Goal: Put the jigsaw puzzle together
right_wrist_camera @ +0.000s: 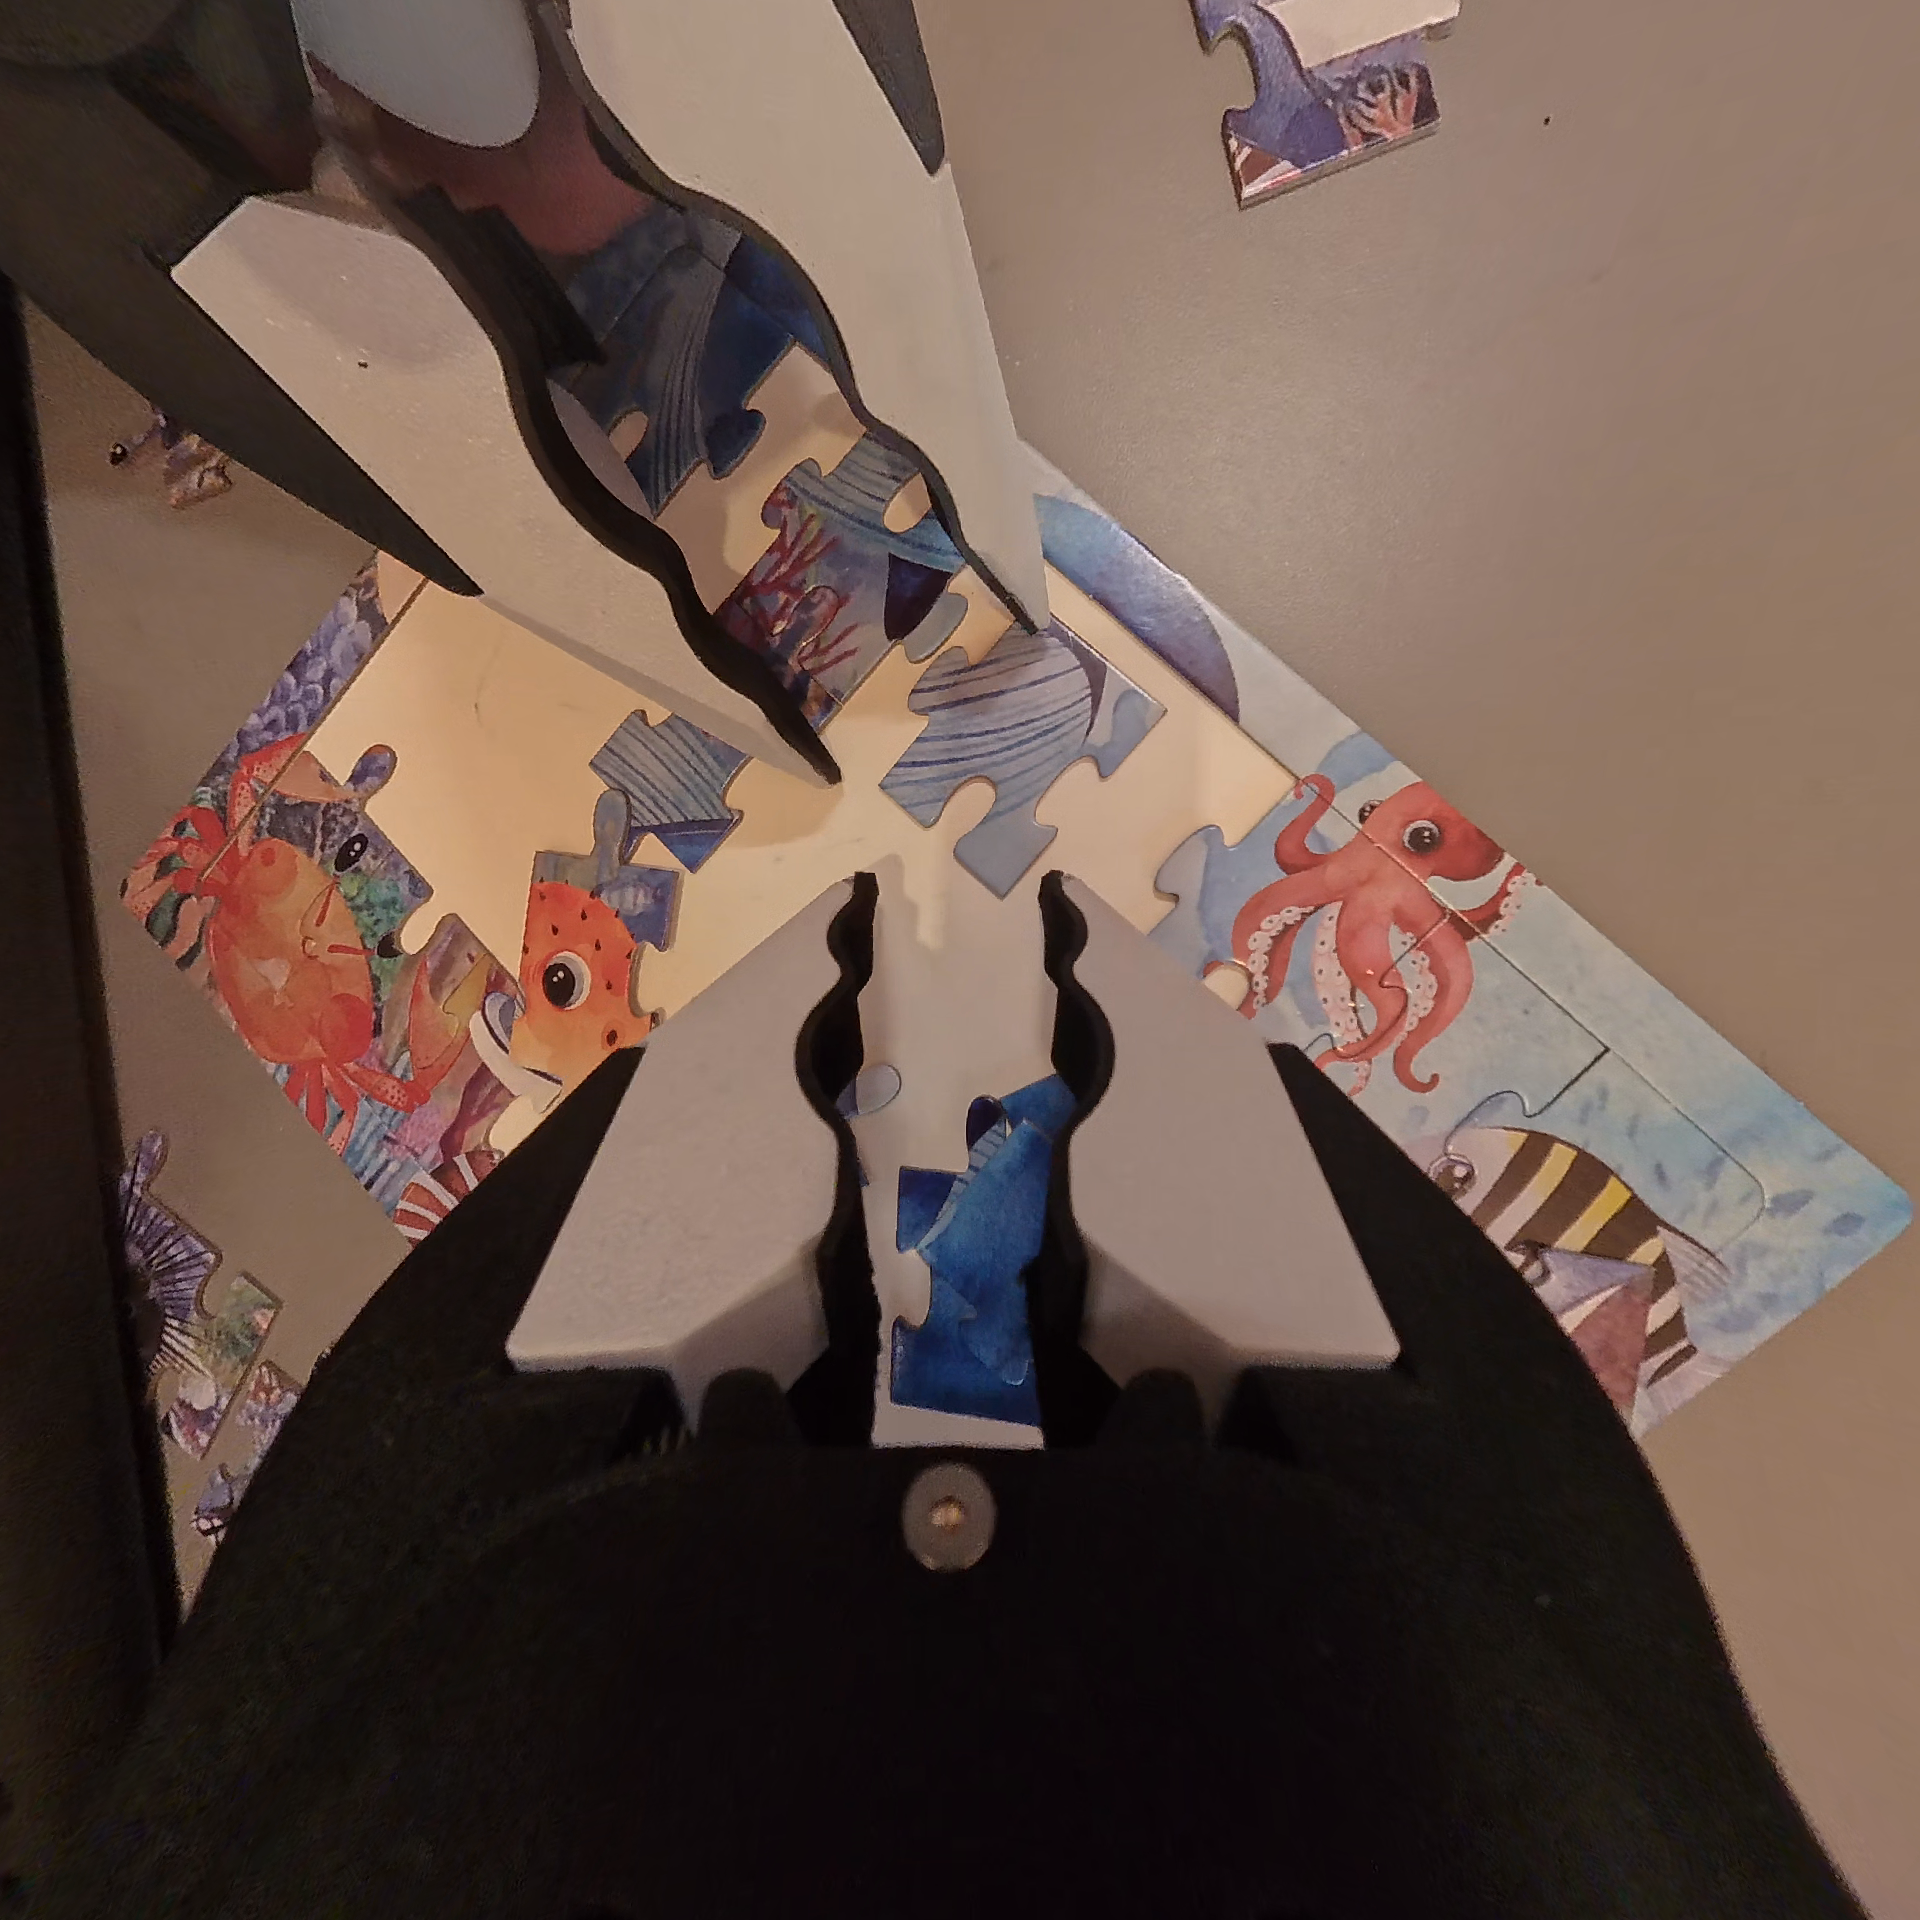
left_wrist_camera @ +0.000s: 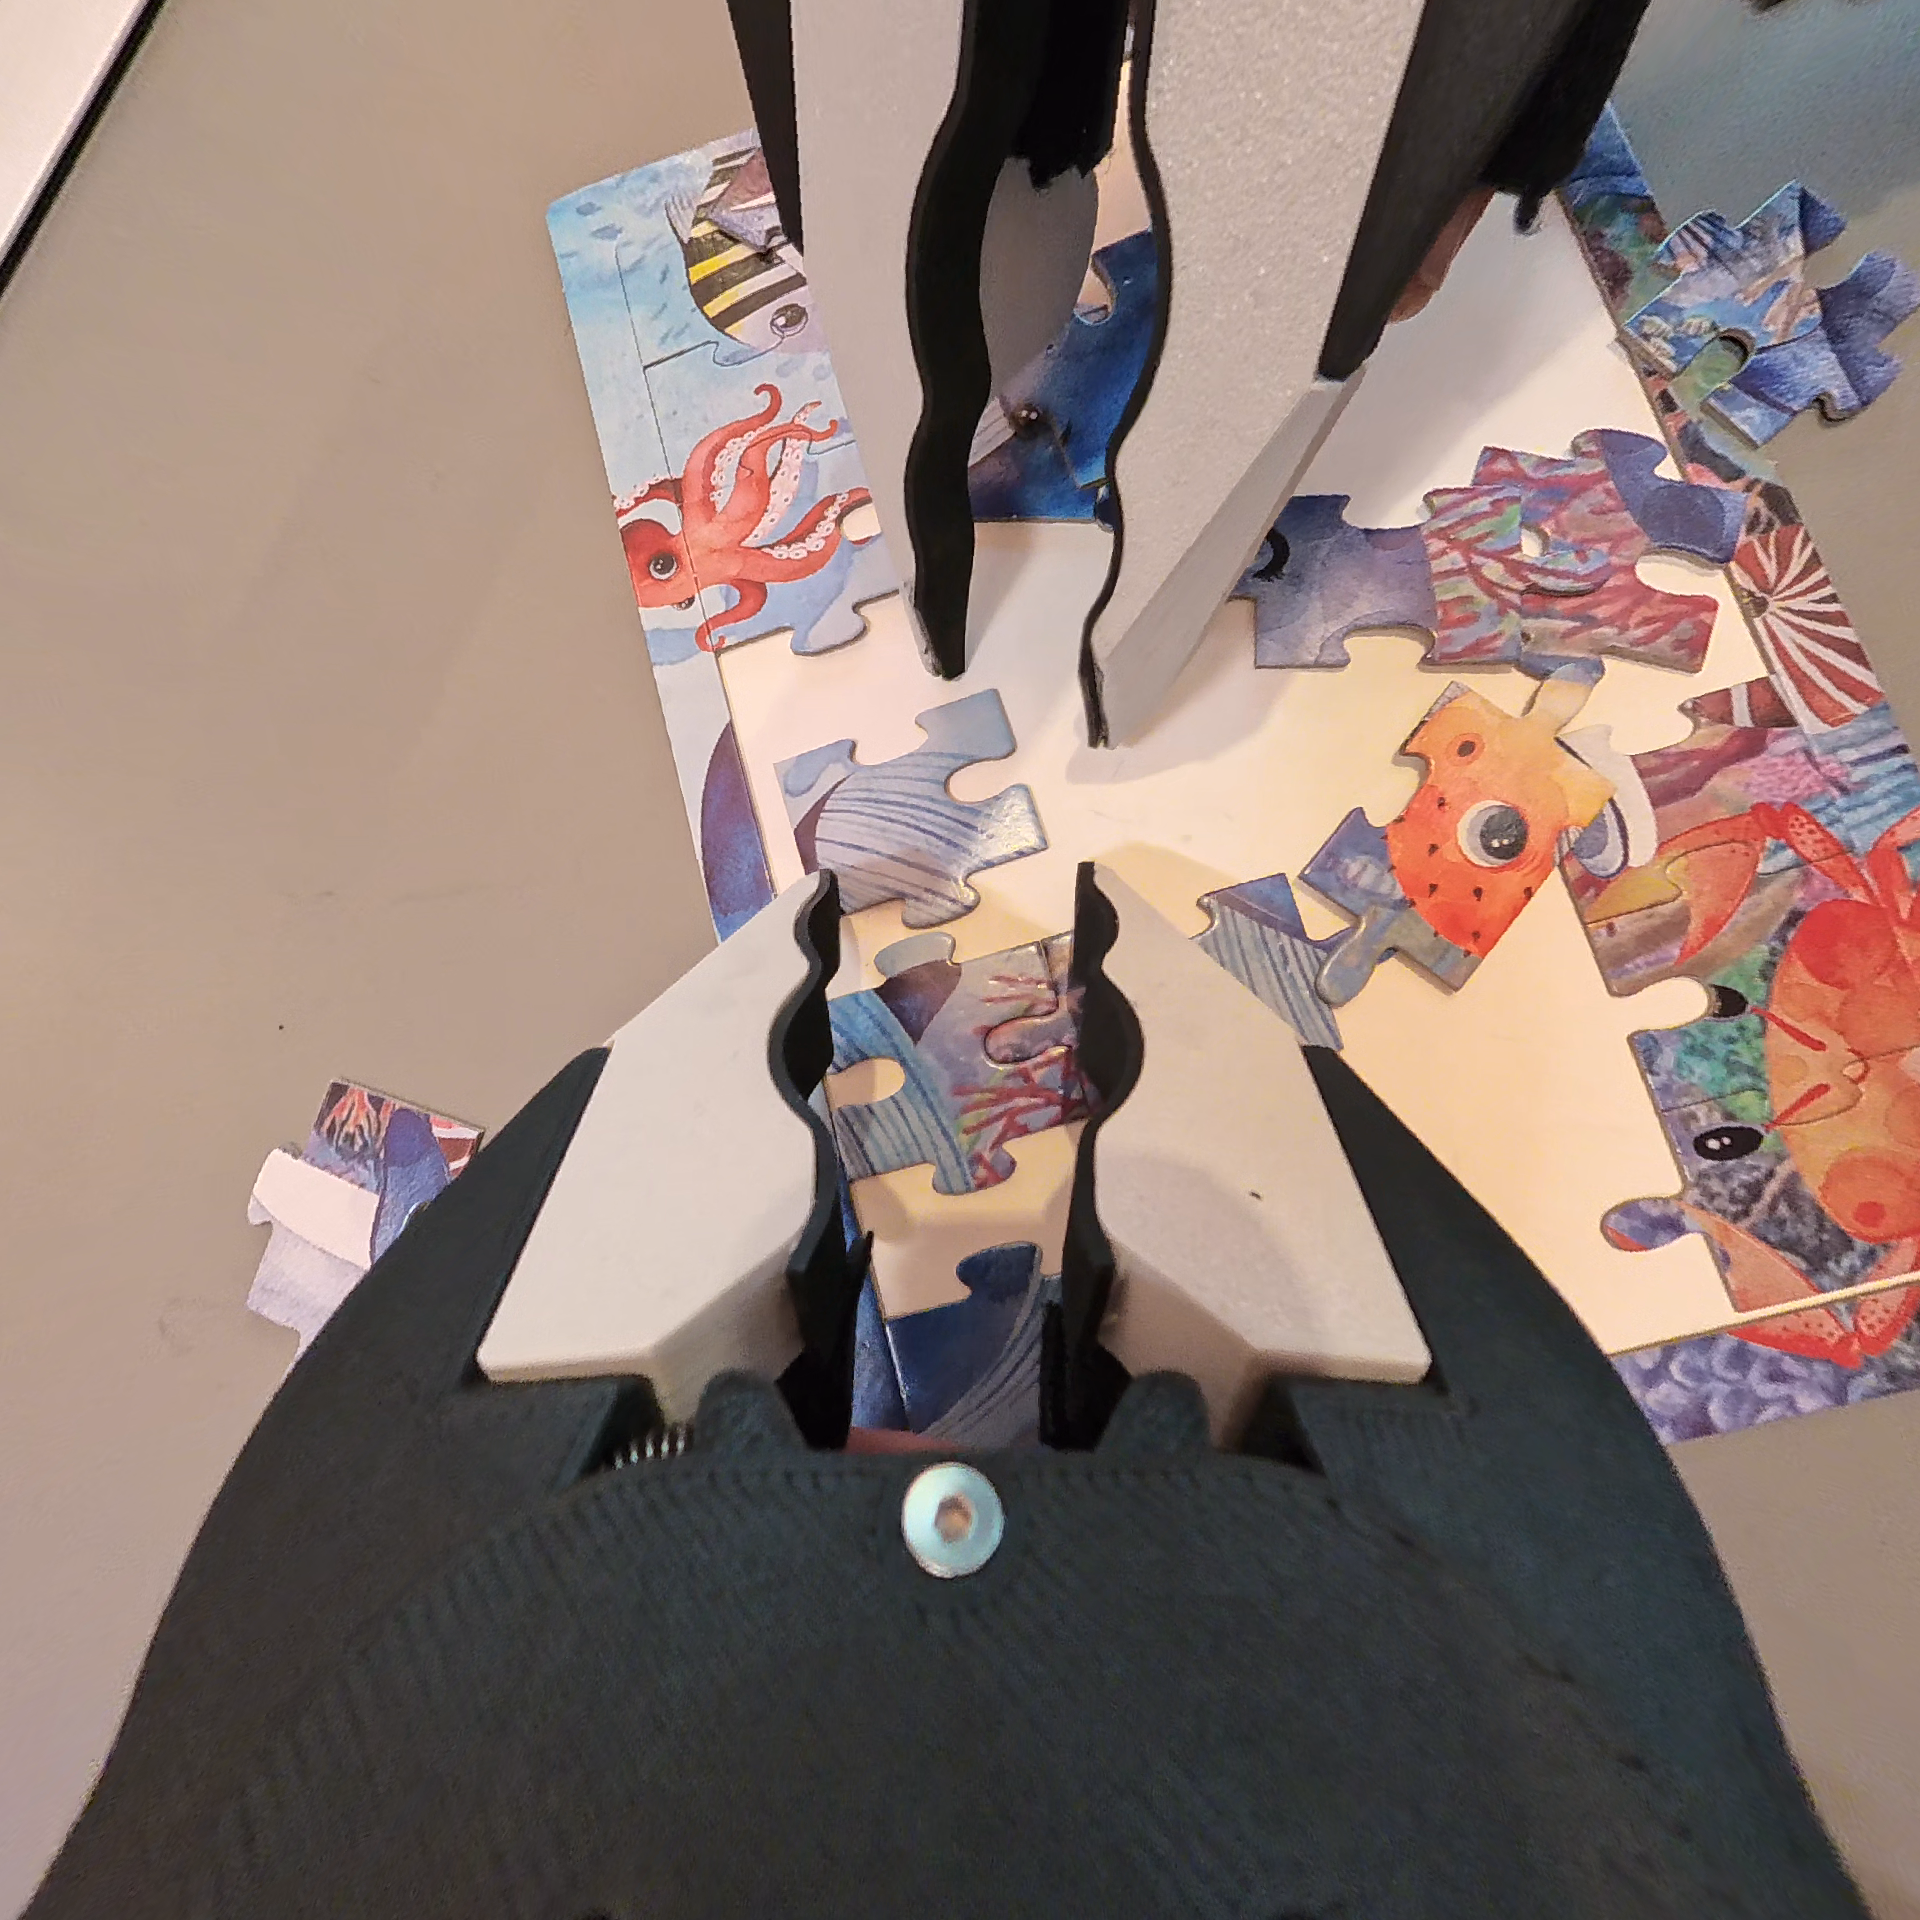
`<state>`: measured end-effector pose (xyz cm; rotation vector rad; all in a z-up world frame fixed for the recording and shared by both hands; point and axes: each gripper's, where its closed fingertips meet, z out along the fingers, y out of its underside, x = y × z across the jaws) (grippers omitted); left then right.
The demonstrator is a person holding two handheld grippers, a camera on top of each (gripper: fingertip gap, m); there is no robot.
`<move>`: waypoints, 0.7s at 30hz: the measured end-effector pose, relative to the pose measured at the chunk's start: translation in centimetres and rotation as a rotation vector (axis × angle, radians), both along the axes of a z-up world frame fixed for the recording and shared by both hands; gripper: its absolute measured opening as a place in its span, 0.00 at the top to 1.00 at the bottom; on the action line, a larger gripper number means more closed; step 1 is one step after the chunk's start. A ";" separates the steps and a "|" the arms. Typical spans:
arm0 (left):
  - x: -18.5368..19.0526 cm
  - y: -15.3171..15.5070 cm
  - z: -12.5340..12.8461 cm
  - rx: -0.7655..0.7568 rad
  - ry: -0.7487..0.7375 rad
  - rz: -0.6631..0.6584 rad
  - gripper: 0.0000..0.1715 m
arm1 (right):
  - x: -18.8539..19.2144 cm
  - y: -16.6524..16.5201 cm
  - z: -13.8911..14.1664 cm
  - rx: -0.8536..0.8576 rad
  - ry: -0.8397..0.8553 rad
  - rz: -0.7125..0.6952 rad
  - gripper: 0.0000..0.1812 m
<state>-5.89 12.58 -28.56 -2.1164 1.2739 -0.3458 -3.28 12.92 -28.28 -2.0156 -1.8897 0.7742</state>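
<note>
Hovering: left claw (left_wrist_camera: 956,883) | right claw (right_wrist_camera: 956,883) agape | tray (left_wrist_camera: 1164,769) centre bare

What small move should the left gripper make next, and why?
Probably lower the left gripper slightly and close on the pale striped piece. Its jaws stand open and empty, that piece lies loose on the bare puzzle tray just past them, and the right gripper hovers open opposite.

text: none legible | labels: none | numbers: none | signs: none
</note>
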 end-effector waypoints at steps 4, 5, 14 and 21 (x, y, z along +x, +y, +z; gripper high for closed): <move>0.0 0.0 0.0 -0.007 -0.007 0.003 0.75 | -0.2 0.0 0.0 0.011 0.007 0.001 0.84; 0.0 0.0 0.0 -0.009 -0.008 0.004 0.75 | -0.3 0.0 -0.1 0.014 0.009 0.002 0.84; 0.2 -0.1 -0.1 -0.018 -0.023 -0.003 0.76 | -0.3 0.0 -0.2 0.035 0.012 0.013 0.89; 0.2 0.0 -0.1 -0.014 -0.021 -0.005 0.76 | -0.2 0.0 -0.3 0.031 0.012 0.016 0.93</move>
